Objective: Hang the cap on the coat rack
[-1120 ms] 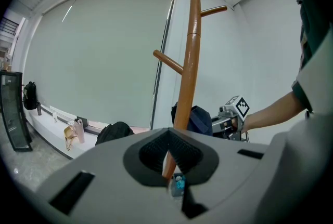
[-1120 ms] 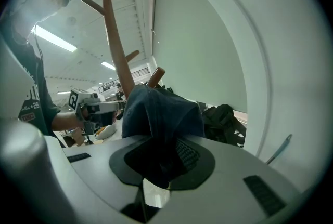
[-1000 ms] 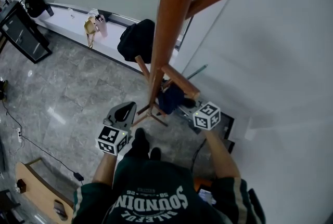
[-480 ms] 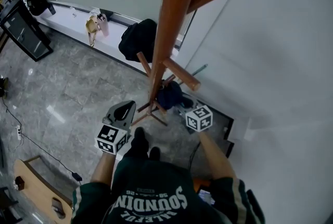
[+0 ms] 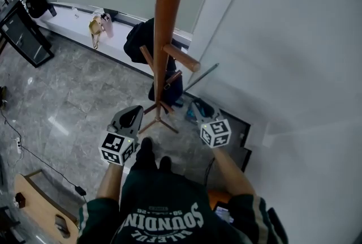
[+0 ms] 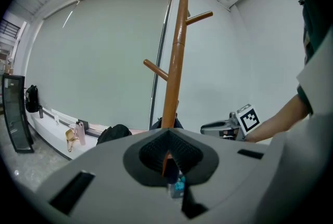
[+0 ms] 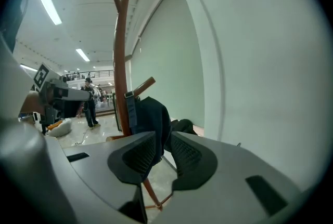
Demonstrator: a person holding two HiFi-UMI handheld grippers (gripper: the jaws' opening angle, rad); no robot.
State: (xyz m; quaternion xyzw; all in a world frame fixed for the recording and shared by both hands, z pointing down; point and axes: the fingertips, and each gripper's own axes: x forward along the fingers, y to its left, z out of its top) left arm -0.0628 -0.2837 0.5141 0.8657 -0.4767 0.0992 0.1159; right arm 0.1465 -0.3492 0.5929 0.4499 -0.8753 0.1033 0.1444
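The wooden coat rack (image 5: pixel 164 28) stands in front of me, its pole (image 7: pixel 120 62) rising past several slanted pegs. A dark navy cap (image 7: pixel 151 114) hangs from a low peg, close against the pole (image 5: pixel 169 87). My right gripper (image 5: pixel 199 110) is a short way back from it, to the right. Its jaws (image 7: pixel 162 153) are opening; the cap shows through the gap, but the pads do not press on it. My left gripper (image 5: pixel 131 118) is held low, left of the rack's base, with its jaws (image 6: pixel 169 158) shut and nothing in them.
A black bag (image 5: pixel 138 39) and small items (image 5: pixel 97 25) lie on a white ledge along the far wall. The white wall (image 5: pixel 283 67) runs close on the right. A black frame (image 5: pixel 22 33) leans at far left. Cables (image 5: pixel 34 158) cross the grey stone floor.
The right gripper has drawn back from the low peg toward the person and opened, leaving the cap hanging there. The left gripper has barely moved.
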